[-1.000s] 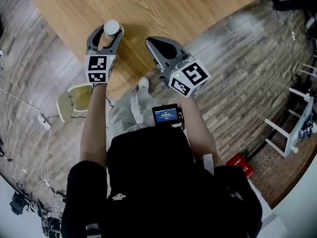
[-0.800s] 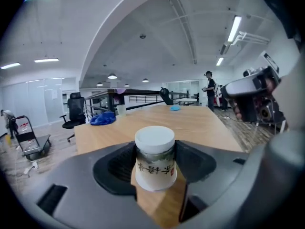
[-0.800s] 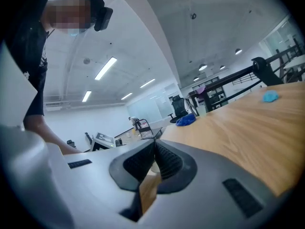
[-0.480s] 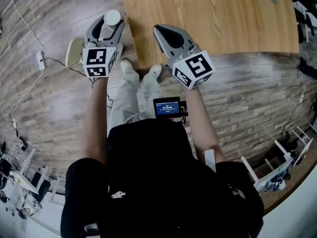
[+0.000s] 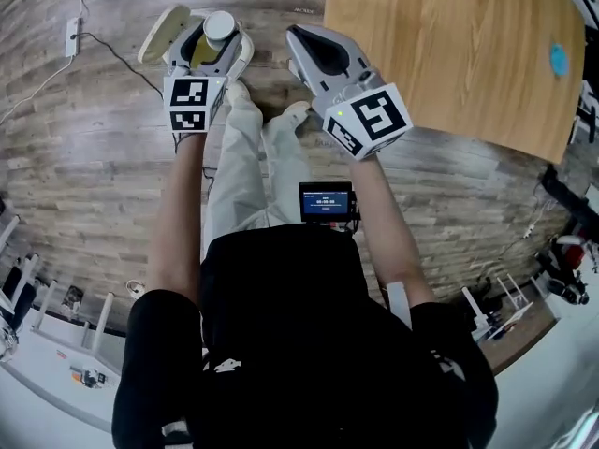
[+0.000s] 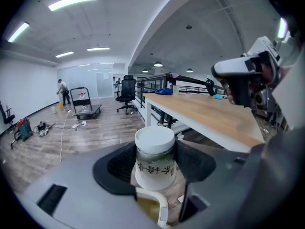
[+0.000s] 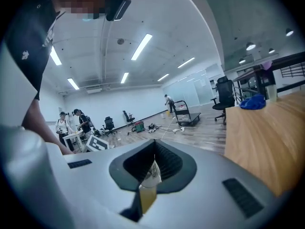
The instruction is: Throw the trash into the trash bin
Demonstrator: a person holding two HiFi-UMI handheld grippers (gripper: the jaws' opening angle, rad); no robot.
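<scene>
While one white-lidded jar (image 6: 154, 160) sits clamped in left gripper (image 5: 215, 34), one trash bin (image 5: 161, 34) below, right gripper (image 5: 299, 41) pinched shut, empty.

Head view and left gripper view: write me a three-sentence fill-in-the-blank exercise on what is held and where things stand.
The left gripper grips a jar with a ____ lid.
Below the jar stands the trash bin, on the wooden ____.
The table lies on the person's ____ side.
Missing words: white; floor; right.
</scene>
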